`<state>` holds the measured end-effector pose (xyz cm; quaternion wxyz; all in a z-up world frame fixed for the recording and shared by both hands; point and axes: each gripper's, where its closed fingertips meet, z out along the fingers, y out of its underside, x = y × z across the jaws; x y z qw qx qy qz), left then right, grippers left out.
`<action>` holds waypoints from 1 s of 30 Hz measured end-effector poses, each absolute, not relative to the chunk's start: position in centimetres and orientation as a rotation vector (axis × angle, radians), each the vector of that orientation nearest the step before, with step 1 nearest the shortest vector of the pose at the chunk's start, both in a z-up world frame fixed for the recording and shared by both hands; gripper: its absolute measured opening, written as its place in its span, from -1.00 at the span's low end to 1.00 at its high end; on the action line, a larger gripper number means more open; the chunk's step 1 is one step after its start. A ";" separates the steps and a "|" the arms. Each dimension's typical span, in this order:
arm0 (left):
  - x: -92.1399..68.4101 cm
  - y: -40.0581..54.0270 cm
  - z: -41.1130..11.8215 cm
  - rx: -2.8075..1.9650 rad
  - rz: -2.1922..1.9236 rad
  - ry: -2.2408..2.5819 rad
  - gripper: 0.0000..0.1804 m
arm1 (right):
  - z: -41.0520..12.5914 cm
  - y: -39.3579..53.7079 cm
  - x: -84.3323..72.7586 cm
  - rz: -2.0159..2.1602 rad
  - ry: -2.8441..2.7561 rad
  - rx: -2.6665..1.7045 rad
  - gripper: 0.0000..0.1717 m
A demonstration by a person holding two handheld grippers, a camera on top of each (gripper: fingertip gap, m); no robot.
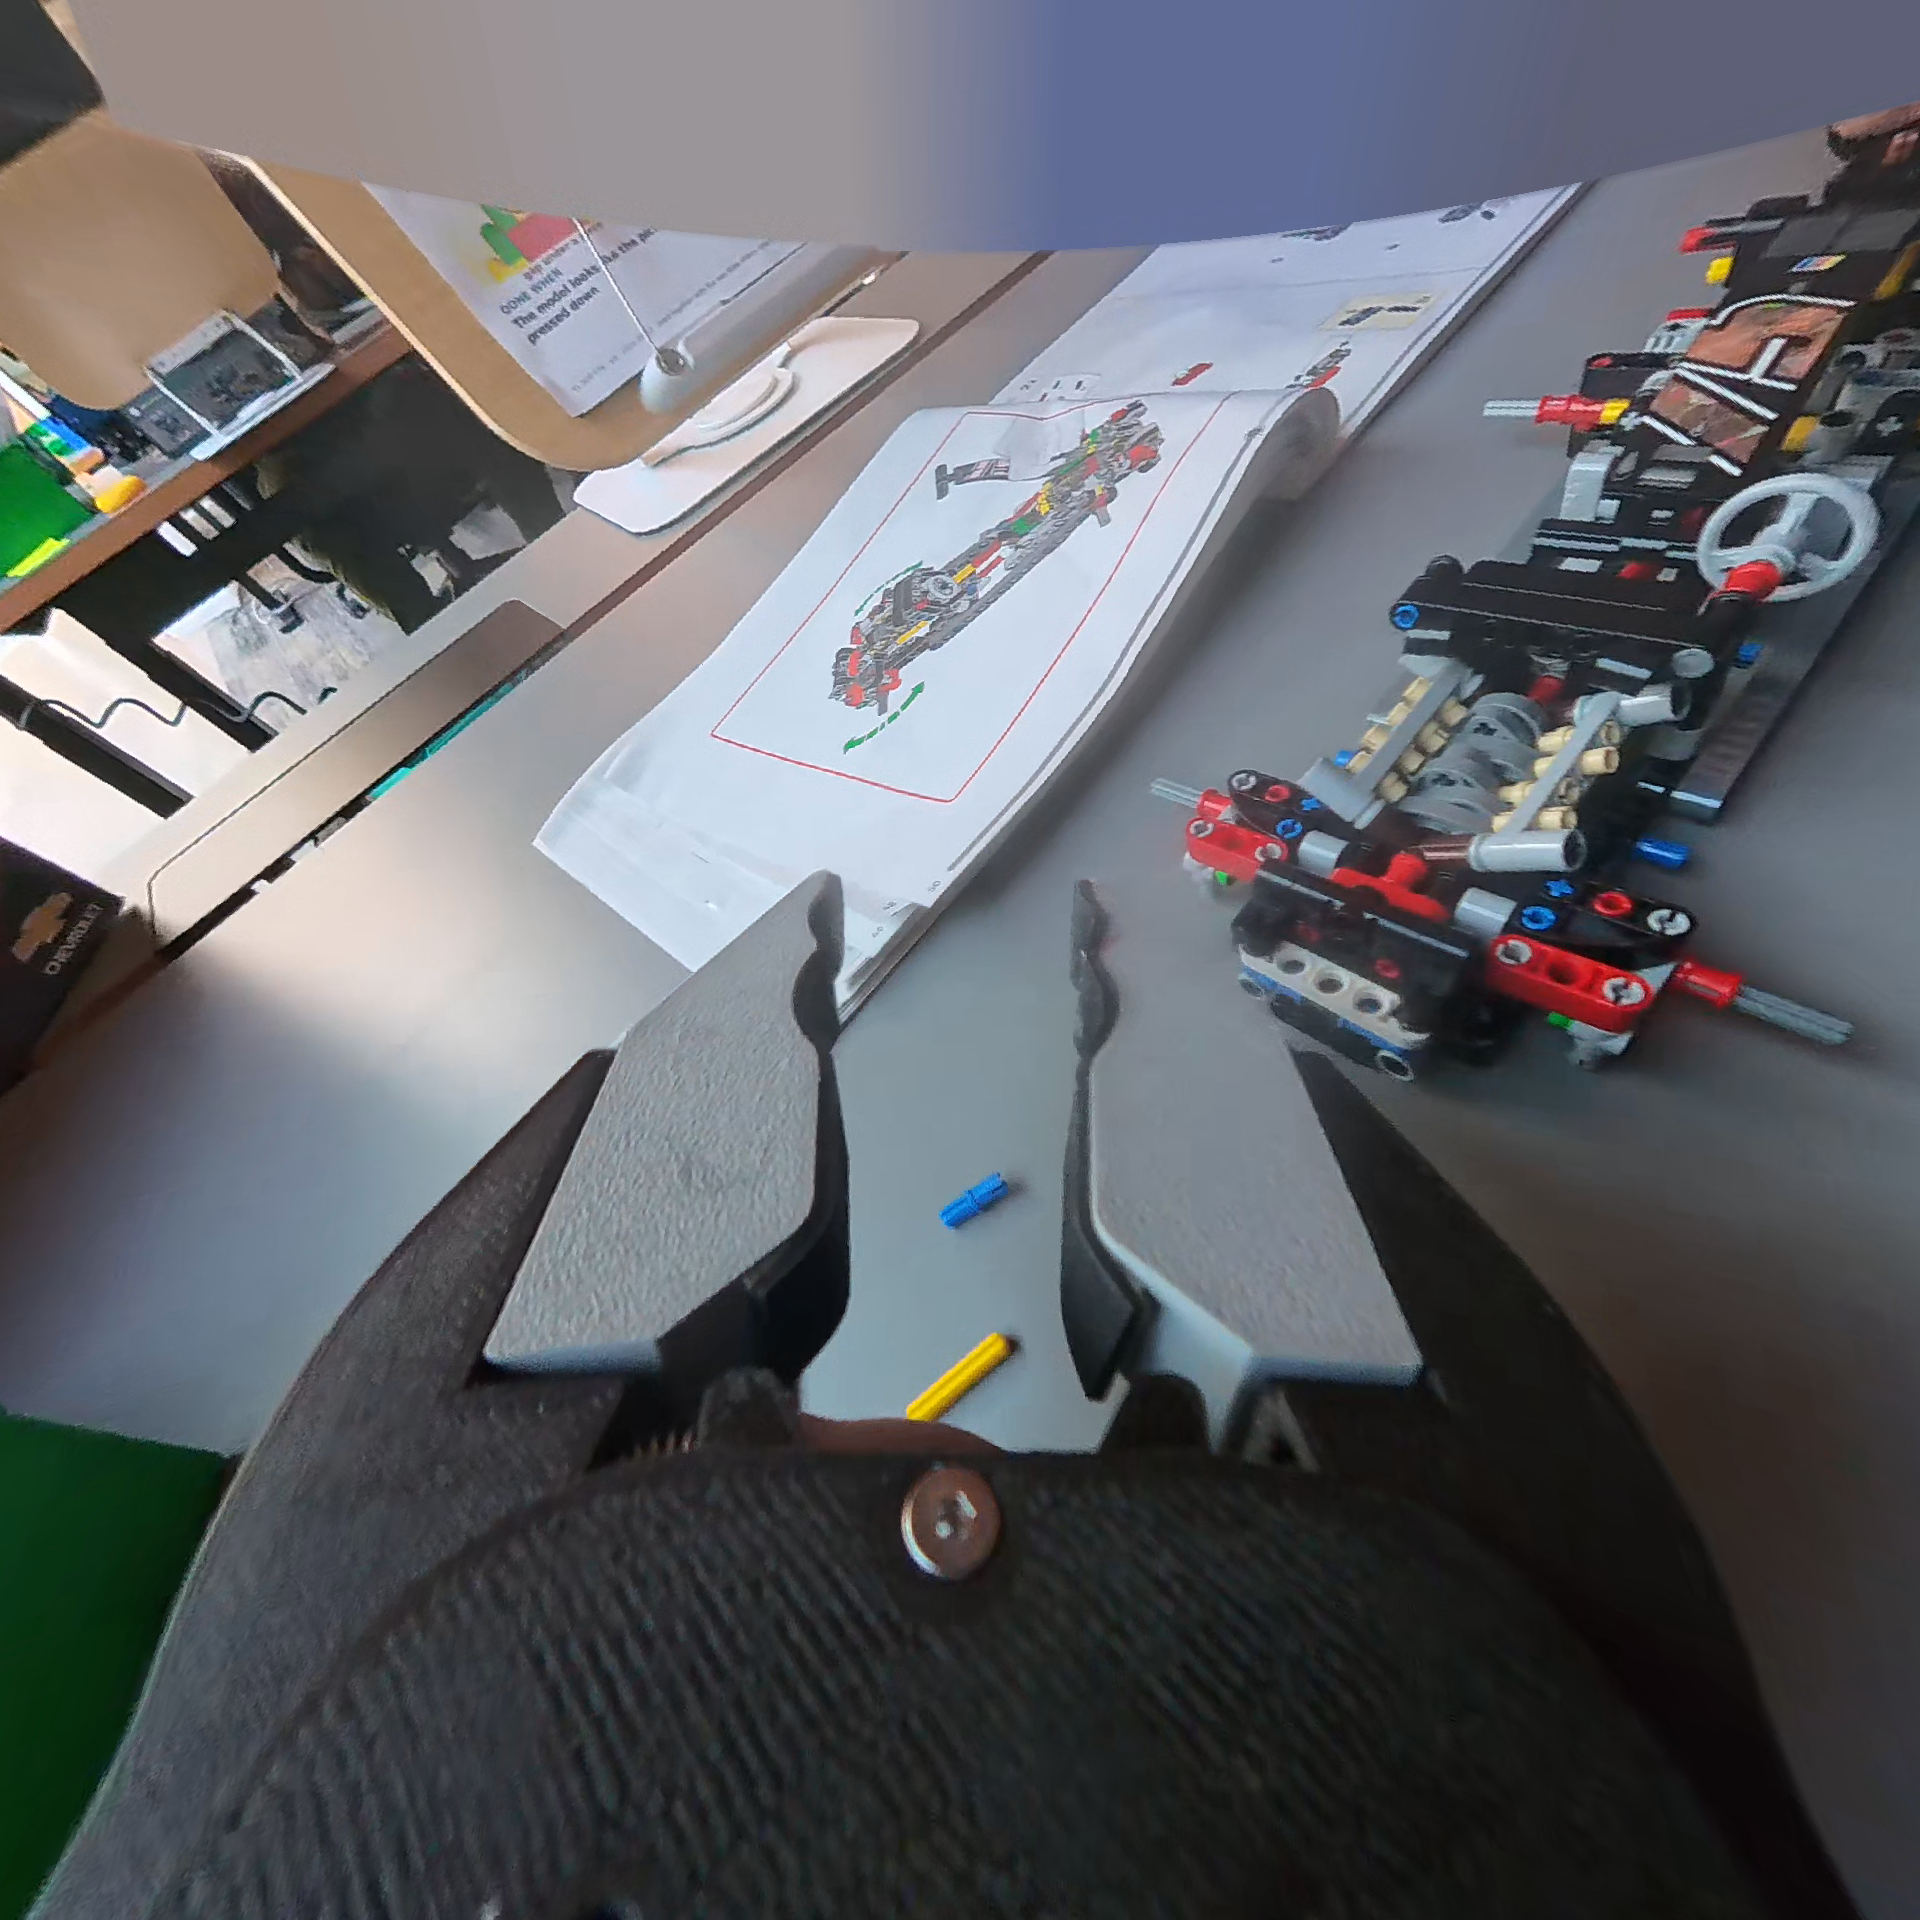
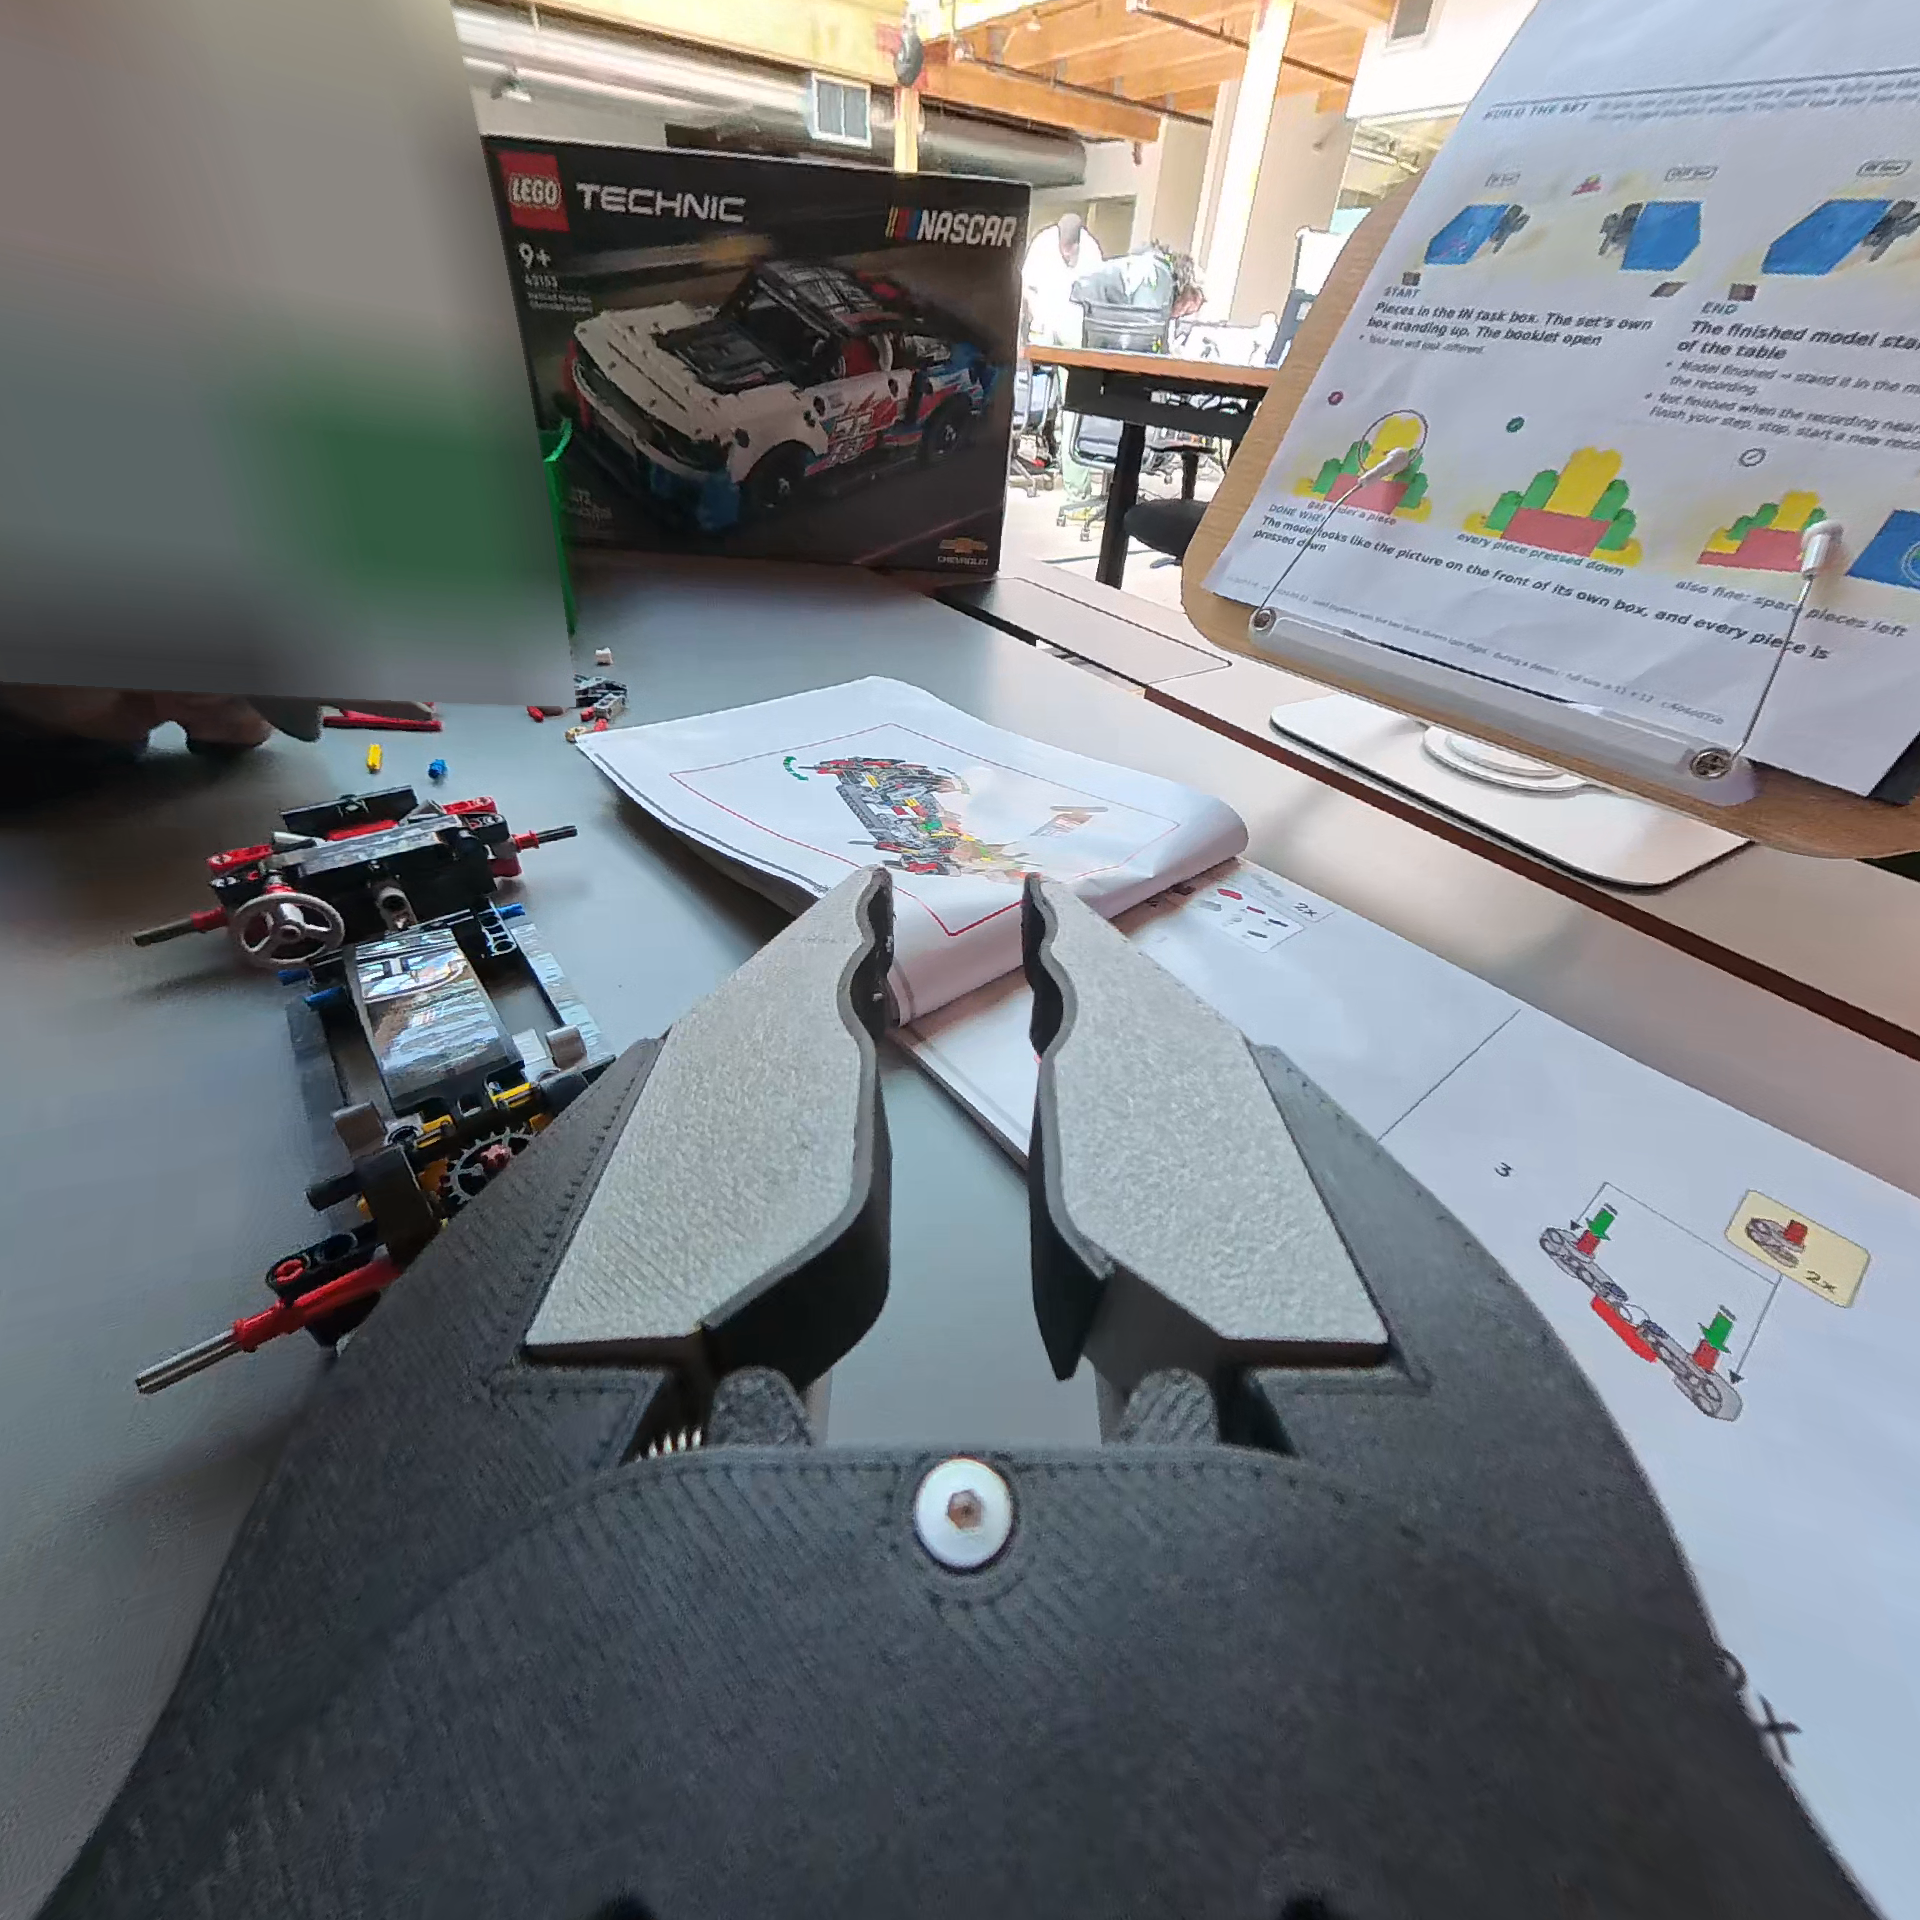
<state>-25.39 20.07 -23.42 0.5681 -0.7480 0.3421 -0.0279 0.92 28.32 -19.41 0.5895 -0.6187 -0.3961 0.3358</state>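
My left gripper (image 1: 956,935) is open and empty above the grey table (image 1: 1455,1247), just off the near corner of an open instruction booklet (image 1: 987,623). A small blue pin (image 1: 974,1200) and a yellow axle (image 1: 958,1377) lie on the table under its fingers. A partly built brick car chassis (image 1: 1558,727) lies to its right. My right gripper (image 2: 958,935) is open, with its tips over the booklet's curled pages (image 2: 883,790); nothing is pressed between its pads. The chassis (image 2: 416,987) lies to its left.
The set's box (image 2: 769,353) stands upright at the back. A wooden stand with an instruction sheet (image 2: 1610,416) is at the right on a white base. Loose small pieces (image 2: 597,698) lie by the booklet's far corner. A blurred patch covers the left. Tip to tip, the grippers are about 30 cm apart. The small blue pin (image 1: 974,1200) is about 7 cm from my left fingertips and 35 cm from my right.
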 end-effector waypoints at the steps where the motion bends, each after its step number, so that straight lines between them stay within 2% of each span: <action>1: -25.5 20.1 -23.4 -1.757 -0.062 0.799 -0.55 | -19.4 28.4 0.9 0.788 -0.921 -1.441 -0.74; 30: -26.8 20.6 -22.9 -1.758 -0.054 0.733 -0.59 | -19.6 28.7 0.2 0.839 -0.926 -1.442 -0.77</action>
